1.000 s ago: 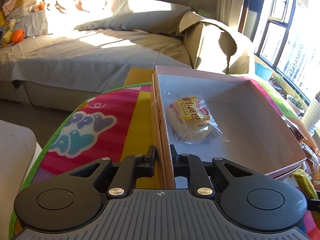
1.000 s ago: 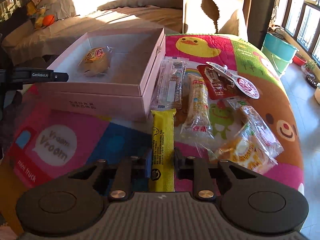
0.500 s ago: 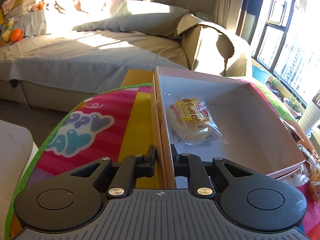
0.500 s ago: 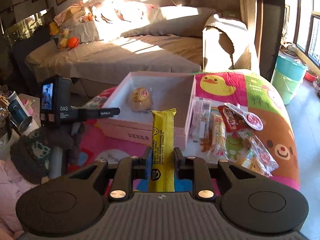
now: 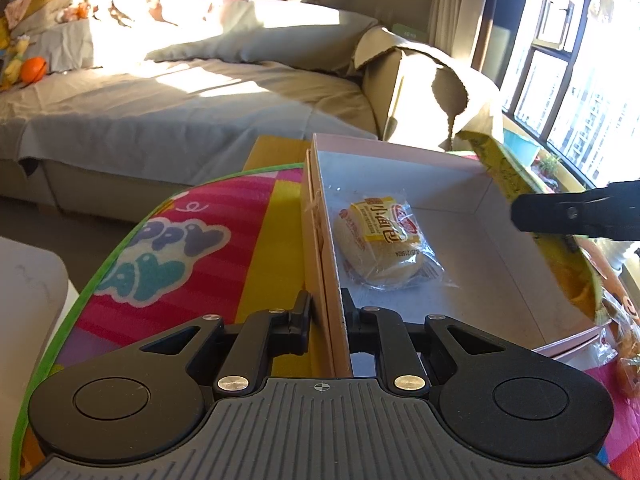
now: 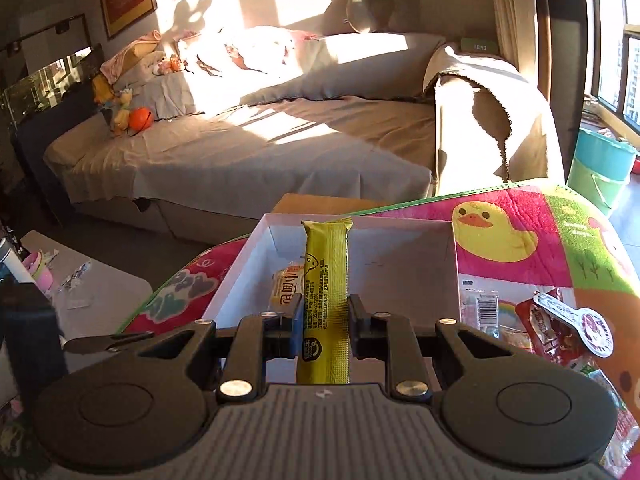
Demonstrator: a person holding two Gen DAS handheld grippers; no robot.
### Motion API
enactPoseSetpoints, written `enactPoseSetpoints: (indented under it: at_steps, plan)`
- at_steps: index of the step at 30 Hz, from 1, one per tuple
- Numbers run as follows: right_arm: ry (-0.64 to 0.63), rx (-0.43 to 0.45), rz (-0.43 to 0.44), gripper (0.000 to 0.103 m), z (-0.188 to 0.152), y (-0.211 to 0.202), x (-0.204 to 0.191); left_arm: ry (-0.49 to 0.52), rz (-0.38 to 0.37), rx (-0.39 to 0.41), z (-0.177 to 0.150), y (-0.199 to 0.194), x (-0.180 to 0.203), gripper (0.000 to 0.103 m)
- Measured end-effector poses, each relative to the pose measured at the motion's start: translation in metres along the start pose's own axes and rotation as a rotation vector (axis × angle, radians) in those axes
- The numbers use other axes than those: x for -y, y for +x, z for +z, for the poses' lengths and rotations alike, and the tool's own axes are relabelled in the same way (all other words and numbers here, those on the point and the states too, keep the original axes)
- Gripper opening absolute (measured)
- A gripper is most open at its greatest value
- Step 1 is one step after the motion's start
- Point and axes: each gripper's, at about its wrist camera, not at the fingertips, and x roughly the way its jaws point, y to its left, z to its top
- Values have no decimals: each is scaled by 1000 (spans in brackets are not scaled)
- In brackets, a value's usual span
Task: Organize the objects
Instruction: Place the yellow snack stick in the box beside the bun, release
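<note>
Right wrist view: right gripper [image 6: 325,312] clamps yellow bar [image 6: 326,300] above box [image 6: 452,276], bun [image 6: 285,285] inside by left wall. Left gripper [image 5: 325,312] pinches box wall. Risk: bar, held near one end, drops tilted, catches far rim.

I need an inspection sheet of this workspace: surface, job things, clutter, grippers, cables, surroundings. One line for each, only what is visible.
Surface: colourful play mat with a duck print.
Job's things: pink box open, one wrapped bun inside; yellow snack bar held above the box.
Clutter: loose snack packets on the mat, right of the box.
Grippers: left gripper shut on the box's side wall; right gripper shut on the yellow snack bar.
Cables: nothing seen.
Surroundings: covered sofa, window, teal bucket.
</note>
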Motion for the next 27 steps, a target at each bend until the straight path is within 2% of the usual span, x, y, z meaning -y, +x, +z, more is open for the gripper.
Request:
enactPoseSetpoints:
  at_steps: [4,9,15,18,21,27]
  plan:
    - [54,-55,75,25,-8,13,7,-1,0,-1,-1,0,0,16]
    - [41,-16,59,26,-15,-9,20,-7,2,-1,-2,-1,-1,16]
    - [52,42,-43,33,-35,-51,56,-13,0,0,-4,-2,-1,16]
    - [25,66,-158,37,-52,-72,76,-15,1,-1,-3,-2,-1,16]
    - [19,54,-246,44,-71,-88,96,-17,5,-1,-3,-2,0,16]
    - [67,-1,-270,47,-96,-89,121,-19,7,-3,-2,-2,1,16]
